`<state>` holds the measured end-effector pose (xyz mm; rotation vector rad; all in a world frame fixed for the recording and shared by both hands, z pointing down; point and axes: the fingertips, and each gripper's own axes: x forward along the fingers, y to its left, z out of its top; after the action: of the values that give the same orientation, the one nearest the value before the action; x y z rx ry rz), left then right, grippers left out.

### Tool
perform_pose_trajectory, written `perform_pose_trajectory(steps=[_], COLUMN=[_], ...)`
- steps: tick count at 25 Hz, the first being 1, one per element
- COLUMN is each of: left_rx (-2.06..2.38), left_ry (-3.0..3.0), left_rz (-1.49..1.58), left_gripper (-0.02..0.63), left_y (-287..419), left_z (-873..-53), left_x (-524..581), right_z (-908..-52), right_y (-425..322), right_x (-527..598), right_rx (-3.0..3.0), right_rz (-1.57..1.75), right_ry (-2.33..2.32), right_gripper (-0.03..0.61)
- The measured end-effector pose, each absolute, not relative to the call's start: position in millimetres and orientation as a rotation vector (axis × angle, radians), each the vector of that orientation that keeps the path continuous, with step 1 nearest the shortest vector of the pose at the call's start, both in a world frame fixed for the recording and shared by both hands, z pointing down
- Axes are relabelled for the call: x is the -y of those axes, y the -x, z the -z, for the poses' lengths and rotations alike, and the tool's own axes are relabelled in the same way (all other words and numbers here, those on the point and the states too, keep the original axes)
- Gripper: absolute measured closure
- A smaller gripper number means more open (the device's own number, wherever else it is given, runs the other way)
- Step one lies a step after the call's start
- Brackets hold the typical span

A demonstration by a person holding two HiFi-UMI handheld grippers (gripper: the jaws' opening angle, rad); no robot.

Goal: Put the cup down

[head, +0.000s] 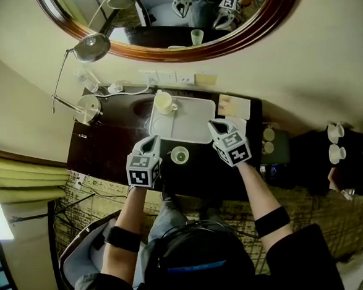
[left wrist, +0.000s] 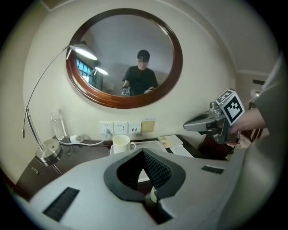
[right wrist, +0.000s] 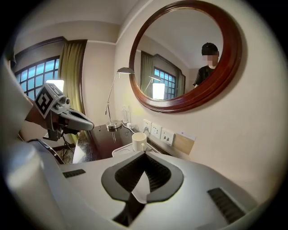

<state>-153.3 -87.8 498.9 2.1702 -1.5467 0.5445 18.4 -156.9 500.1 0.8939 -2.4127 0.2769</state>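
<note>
A small pale cup stands upright on the dark table, just in front of the white tray. Both grippers hover beside it, apart from it. My left gripper is to its left, shut and empty; in its own view the jaws meet and part of the cup's rim shows below them. To the cup's right is my right gripper, shut as well with nothing between its pads. A taller cream mug stands on the tray's far left corner.
A desk lamp with a round metal base stands at the table's left. An oval mirror hangs above wall sockets. Papers lie right of the tray. Further right are white cups.
</note>
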Motion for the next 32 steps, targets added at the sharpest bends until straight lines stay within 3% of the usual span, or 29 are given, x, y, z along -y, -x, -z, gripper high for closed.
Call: perform_pose_trajectory(steps=[13,32], left_rx=[1.533,1.421], left_ry=[-2.147,-2.196], left_rz=[-0.547,-0.678], left_gripper=[0.614,0.614], left_y=[118,93], left_z=[-499,-514], left_x=[35,13], right_z=[-507,-529], right_y=[-87,-99], right_x=[78,45], right_rx=[2.409,2.383], right_rz=[-0.407,-0.504], right_ry=[-0.977,-0.984], right_gripper=[0.577,0.577])
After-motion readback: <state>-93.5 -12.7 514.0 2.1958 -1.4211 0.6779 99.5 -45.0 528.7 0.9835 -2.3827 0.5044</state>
